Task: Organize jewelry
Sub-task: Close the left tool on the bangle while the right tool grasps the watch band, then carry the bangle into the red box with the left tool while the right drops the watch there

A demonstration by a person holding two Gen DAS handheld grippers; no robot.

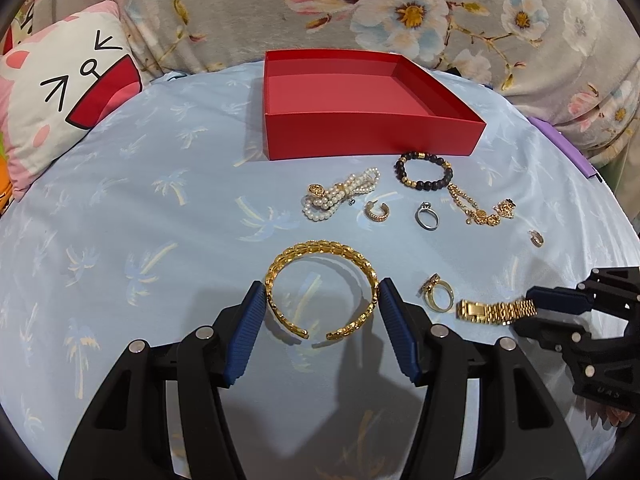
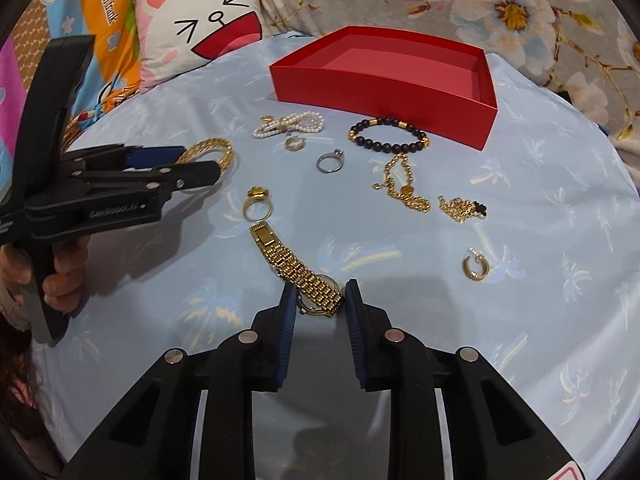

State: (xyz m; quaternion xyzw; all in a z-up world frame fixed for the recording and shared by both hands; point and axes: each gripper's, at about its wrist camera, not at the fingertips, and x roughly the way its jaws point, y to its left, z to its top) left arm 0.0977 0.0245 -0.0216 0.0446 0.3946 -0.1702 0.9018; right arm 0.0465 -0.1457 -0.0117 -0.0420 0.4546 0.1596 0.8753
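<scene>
An empty red box (image 1: 360, 136) (image 2: 380, 92) stands at the back of the blue cloth. My left gripper (image 1: 322, 300) is open, its blue pads on either side of a gold cuff bangle (image 1: 320, 256), also seen in the right wrist view (image 2: 212, 150). My right gripper (image 2: 320, 300) is open around the end of a gold watch (image 2: 296, 268) (image 1: 496, 310). In front of the box lie a pearl bracelet (image 1: 340, 196), a black bead bracelet (image 1: 424, 170), a silver ring (image 1: 427, 216), a gold ring (image 1: 438, 294), gold chains (image 2: 404, 190) and hoop earrings (image 2: 476, 266).
A cartoon cat pillow (image 1: 60, 96) lies at the back left. Floral bedding (image 1: 440, 12) rises behind the box. A purple object (image 1: 560, 144) sits at the cloth's right edge. A person's hand (image 2: 60, 276) holds the left gripper's handle.
</scene>
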